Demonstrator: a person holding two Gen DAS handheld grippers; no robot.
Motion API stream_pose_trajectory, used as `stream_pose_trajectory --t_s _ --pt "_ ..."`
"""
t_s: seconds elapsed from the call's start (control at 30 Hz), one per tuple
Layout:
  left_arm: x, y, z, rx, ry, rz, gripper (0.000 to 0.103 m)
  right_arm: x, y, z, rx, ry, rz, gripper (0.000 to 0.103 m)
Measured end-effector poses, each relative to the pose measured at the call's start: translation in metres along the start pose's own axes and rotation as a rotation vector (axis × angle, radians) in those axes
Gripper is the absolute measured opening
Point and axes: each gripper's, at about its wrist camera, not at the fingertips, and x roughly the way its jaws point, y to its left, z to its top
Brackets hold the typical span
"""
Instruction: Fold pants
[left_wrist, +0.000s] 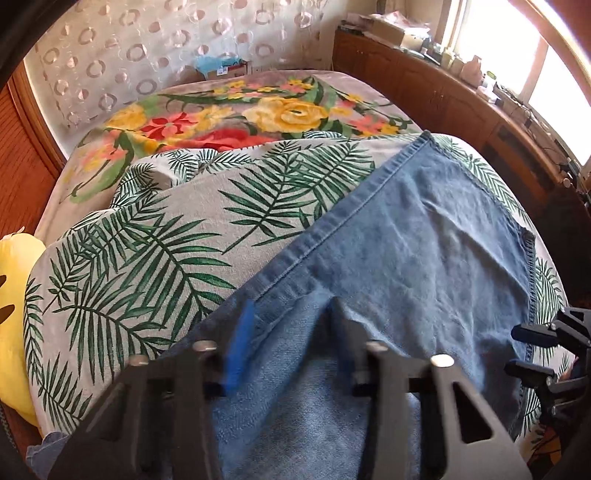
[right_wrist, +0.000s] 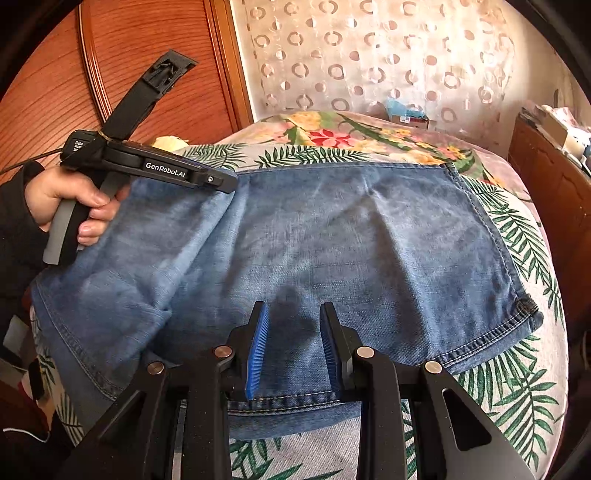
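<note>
Blue denim pants (right_wrist: 351, 240) lie spread across a bed cover with a palm-leaf print (right_wrist: 517, 387). My right gripper (right_wrist: 291, 332) sits at their near edge. Its blue pads stand a little apart, denim fills the gap, and a stitched hem runs across at the base of the pads. My left gripper (right_wrist: 229, 184), held by a hand (right_wrist: 74, 199), is at the far left edge, where the cloth rises in a fold to its tip. In the left wrist view, denim (left_wrist: 424, 240) bunches between the left gripper (left_wrist: 291, 332) fingers. The right gripper (left_wrist: 524, 350) shows at the right edge.
A floral blanket (left_wrist: 280, 114) covers the far part of the bed. A yellow cushion (left_wrist: 14, 295) lies at the left edge. A wooden cabinet (left_wrist: 461, 99) with clutter on top runs along the right under a bright window. Wood panelling (right_wrist: 147, 55) stands to the left.
</note>
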Motion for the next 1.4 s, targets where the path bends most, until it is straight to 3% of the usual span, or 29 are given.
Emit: stream_pose_trajectory --t_s 0.13,0.27,0.47,0.63,0.83,1.1,1.33,1.4 --pt "-0.014 -0.005 0.001 0.032 -0.049 0.027 0.011 0.007 -0.003 -0.003 0.005 0.034 -0.043 0.029" --pt "-0.037 0.006 0.013 0.000 -0.116 0.048 0.010 0.005 -0.002 -0.005 0.003 0.024 -0.043 0.029" --pt "-0.040 0.015 0.020 -0.035 -0.109 0.056 0.011 0.004 0.001 -0.006 -0.001 0.024 -0.046 0.029" --pt "-0.048 0.006 0.011 -0.007 -0.133 0.057 0.011 0.002 -0.003 -0.004 0.010 0.015 -0.041 0.029" --pt "-0.035 0.009 0.009 0.002 -0.106 0.057 0.011 -0.020 0.008 0.004 0.026 -0.041 0.061 0.029" --pt "-0.028 0.011 0.004 0.008 -0.104 0.046 0.010 -0.019 0.039 0.001 0.040 -0.020 0.203 0.029" --pt "-0.041 0.009 0.002 0.021 -0.155 0.077 0.009 -0.006 0.047 -0.004 0.025 0.046 0.240 0.029" --pt "-0.044 0.010 0.003 0.019 -0.175 0.088 0.008 -0.005 0.045 -0.009 0.034 0.058 0.289 0.007"
